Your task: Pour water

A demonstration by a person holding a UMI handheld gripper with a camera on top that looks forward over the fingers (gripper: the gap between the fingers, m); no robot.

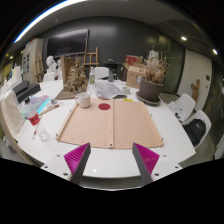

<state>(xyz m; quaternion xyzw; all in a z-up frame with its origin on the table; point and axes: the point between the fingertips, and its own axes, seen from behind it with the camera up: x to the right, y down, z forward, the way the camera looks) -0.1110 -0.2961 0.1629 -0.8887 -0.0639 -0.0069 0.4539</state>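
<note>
Claw (112,160) is released: both fingers stand apart with magenta pads (76,156) facing inward, nothing between them, held above the near edge of the white bench (170,135). Judged step: approach, before any grasp. Beyond the fingers lies a flat tan mat (110,125), matte, made of two rectangular panels. At its far left corner stands a white cylindrical cup (84,100), with a small red disc (104,105) beside it. Left of the mat lies what appears to be a clear bottle with a red cap (36,120); the likely water source, though detail is uncertain. Next move calls for advancing left and forward, fingers kept wide to straddle the vessel.
</note>
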